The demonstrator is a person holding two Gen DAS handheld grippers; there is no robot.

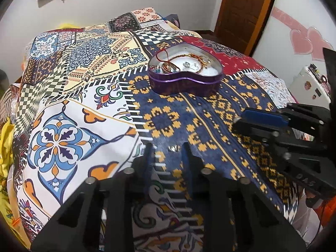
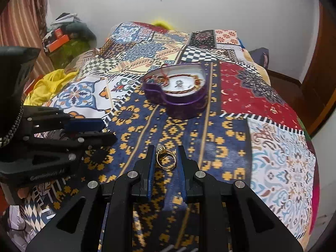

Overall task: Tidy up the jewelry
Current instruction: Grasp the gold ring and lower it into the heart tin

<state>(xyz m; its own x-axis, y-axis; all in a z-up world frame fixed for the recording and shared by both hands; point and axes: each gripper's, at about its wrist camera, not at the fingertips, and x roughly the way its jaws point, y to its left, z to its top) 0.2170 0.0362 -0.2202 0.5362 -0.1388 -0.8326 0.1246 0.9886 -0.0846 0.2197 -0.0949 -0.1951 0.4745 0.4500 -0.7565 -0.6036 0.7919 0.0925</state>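
Observation:
A purple heart-shaped tin (image 1: 184,82) stands open on the patterned bedspread, holding bracelets and small jewelry; it also shows in the right wrist view (image 2: 178,103). My right gripper (image 2: 166,157) is shut on a gold ring (image 2: 166,160) with a pale stone, near the bedspread in front of the tin. My left gripper (image 1: 168,149) is open, with a small silver ring (image 1: 173,148) lying on the bedspread between its fingertips. Each gripper shows in the other's view: the right one (image 1: 252,121) and the left one (image 2: 100,130).
The patchwork bedspread (image 1: 84,96) covers the bed. Yellow cloth (image 2: 48,86) lies at the left edge. A wooden door (image 1: 243,10) and white wall stand behind. Clutter (image 2: 65,35) is piled in the far left corner.

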